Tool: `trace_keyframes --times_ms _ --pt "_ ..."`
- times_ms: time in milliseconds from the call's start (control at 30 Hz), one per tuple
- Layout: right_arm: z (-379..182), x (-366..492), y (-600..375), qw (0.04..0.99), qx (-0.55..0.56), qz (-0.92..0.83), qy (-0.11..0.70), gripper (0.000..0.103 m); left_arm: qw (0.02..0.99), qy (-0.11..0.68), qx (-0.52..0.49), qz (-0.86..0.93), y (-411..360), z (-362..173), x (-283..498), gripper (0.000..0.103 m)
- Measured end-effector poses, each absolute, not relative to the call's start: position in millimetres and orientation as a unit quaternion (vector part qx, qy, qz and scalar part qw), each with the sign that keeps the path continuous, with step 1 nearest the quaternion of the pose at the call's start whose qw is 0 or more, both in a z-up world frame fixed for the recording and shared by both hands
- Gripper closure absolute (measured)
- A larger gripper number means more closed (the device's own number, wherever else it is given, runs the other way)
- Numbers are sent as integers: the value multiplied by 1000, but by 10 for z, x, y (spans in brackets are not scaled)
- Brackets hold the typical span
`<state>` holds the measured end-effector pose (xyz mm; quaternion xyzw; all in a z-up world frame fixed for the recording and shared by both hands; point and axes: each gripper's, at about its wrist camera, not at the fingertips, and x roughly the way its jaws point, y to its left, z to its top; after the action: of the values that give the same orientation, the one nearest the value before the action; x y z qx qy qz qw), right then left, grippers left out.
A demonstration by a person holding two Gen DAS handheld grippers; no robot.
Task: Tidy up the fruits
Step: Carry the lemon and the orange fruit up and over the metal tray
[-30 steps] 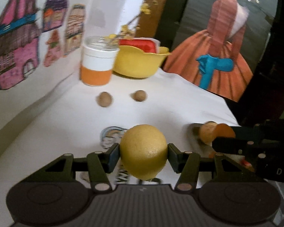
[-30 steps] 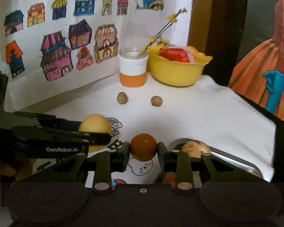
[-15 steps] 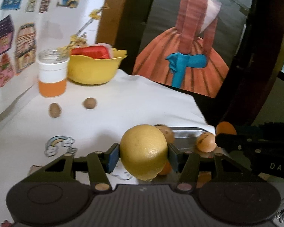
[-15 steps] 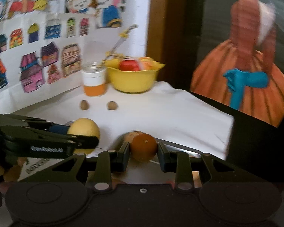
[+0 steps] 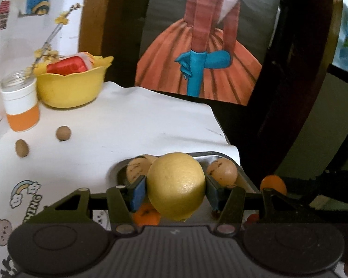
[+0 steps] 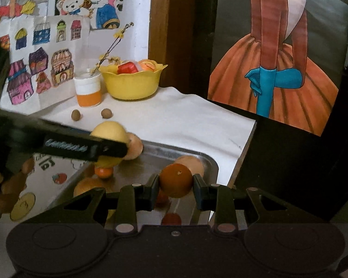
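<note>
My left gripper [image 5: 175,191] is shut on a yellow lemon [image 5: 176,185], held above a steel tray [image 5: 217,155] at the table's right edge. In the right wrist view the same lemon [image 6: 109,131] shows behind the left gripper's black arm [image 6: 81,148]. My right gripper [image 6: 175,186] is shut on a small orange [image 6: 175,180], hanging over the tray [image 6: 164,153]. The tray holds several fruits: two tan ones [image 5: 221,171] [image 5: 138,168], a small orange one [image 6: 103,172] under the lemon and others partly hidden.
A yellow bowl [image 6: 132,82] with red and orange items and an orange-and-white jar [image 6: 88,91] stand at the back by the wall. Two brown nuts [image 6: 76,115] [image 6: 106,113] lie on the white cloth. The table's edge drops off right of the tray.
Both grippers have swung right with their fruits, from over the white cloth to over the steel tray. Both stay shut on their fruit.
</note>
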<state>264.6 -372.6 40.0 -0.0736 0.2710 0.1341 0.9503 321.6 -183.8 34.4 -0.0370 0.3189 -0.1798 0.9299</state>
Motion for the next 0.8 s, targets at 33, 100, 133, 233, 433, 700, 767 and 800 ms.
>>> trace_keyframes --times_ms 33,100,133,233,433,700,767,800 --pt "380 2619 -3718 950 -77 136 270 70 929 321 -34 -181 -1866 335 3229 45" --pt "337 2570 -3686 949 -84 141 269 70 926 328 -28 -182 -1921 315 3258 45" --pt "312 2549 -3672 948 -86 145 270 70 925 332 -26 -183 -1939 301 3269 45" --pt "244 2515 -3612 944 -94 156 273 70 922 343 -19 -181 -1996 261 3315 45" --pt "121 2532 -3554 940 -102 165 281 70 917 356 -2 -182 -2085 209 3337 45" --pt "86 2541 -3526 940 -116 164 277 69 912 370 18 -176 -2158 163 3381 44" --pt "85 2532 -3514 939 -124 165 274 69 911 374 20 -175 -2159 150 3384 44" --pt "82 2522 -3507 939 -129 164 273 69 910 375 22 -173 -2160 144 3385 44"
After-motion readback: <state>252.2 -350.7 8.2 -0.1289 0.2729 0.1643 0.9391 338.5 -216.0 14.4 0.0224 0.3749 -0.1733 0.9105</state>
